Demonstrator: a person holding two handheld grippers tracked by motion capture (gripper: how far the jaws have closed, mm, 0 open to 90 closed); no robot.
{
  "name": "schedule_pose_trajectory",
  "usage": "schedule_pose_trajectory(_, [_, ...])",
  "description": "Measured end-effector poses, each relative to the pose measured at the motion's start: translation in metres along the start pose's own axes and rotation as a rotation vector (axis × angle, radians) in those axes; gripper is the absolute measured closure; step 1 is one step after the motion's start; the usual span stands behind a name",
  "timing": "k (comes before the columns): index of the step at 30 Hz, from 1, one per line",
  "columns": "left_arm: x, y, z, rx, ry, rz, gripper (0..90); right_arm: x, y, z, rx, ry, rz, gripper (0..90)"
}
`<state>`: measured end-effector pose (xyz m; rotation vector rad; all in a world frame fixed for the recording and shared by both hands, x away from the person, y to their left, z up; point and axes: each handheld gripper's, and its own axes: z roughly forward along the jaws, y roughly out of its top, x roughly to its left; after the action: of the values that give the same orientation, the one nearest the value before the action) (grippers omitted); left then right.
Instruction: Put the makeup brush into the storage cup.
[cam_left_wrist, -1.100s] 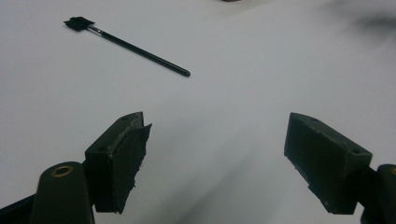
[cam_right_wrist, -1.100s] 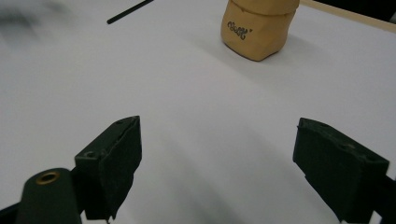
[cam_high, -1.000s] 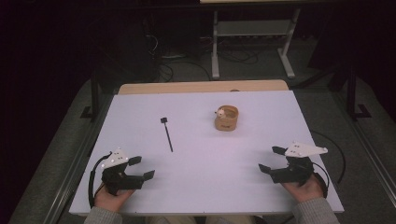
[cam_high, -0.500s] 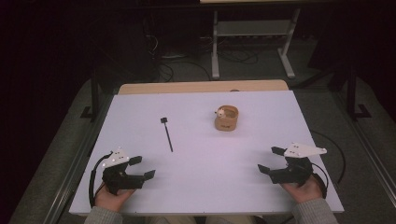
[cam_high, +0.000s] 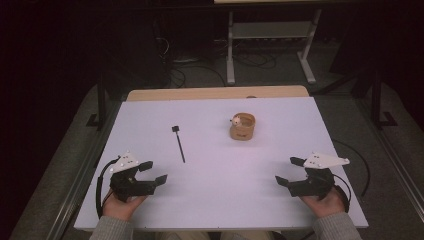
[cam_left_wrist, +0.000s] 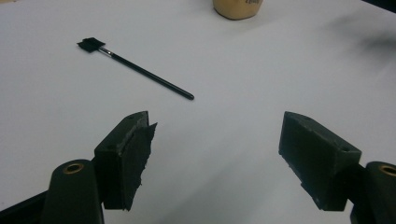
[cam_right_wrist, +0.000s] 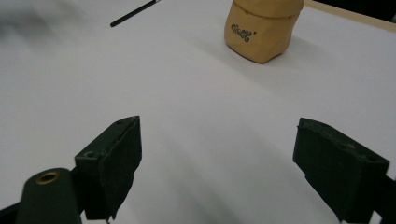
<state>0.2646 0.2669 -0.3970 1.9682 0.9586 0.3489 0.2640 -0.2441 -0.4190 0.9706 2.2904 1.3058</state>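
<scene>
Thin black brush (cam_high: 178, 144) flat on white table (cam_high: 215, 200), just ahead of left gripper (cam_high: 152, 172); tan cup (cam_high: 242, 126) well apart. Likely light, stiff, roll-prone: pinch mid-handle. Both grippers wide, empty, left jaws just narrowing slightly; right gripper (cam_high: 289, 171) idle.

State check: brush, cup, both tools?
brush: flat on the table, untouched
cup: upright, small white thing inside, untouched
left tool: jaws apart, just closing slightly, nothing between them
right tool: open, nothing between its jaws
</scene>
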Motion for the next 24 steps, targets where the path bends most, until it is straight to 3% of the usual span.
schedule_pose_trajectory(2, [0.000, 0.003, 0.002, 0.005, -0.001, 0.000, 24.4, 0.000, 0.000, 0.000, 0.001, 0.001, 0.001, 14.4])
schedule_pose_trajectory(9, [-0.001, 0.037, 0.016, 0.045, 0.012, 0.019, 25.9, -0.002, 0.000, -0.003, 0.000, 0.005, 0.003, 14.4])
schedule_pose_trajectory(10, [0.000, 0.041, 0.017, 0.056, 0.016, 0.035, 25.9, -0.003, 0.000, -0.003, 0.001, 0.008, 0.003, 14.4])
schedule_pose_trajectory(17, [0.007, 0.071, 0.035, 0.097, 0.045, 0.040, 26.0, -0.004, 0.001, -0.003, -0.008, 0.016, -0.005, 14.4])
schedule_pose_trajectory(22, [0.013, 0.082, 0.047, 0.121, 0.069, 0.019, 30.7, -0.007, 0.001, -0.003, -0.014, 0.020, -0.002, 14.5])
schedule_pose_trajectory(24, [0.018, 0.088, 0.056, 0.147, 0.084, -0.011, 31.4, -0.009, 0.001, -0.001, -0.011, 0.028, 0.001, 14.5])
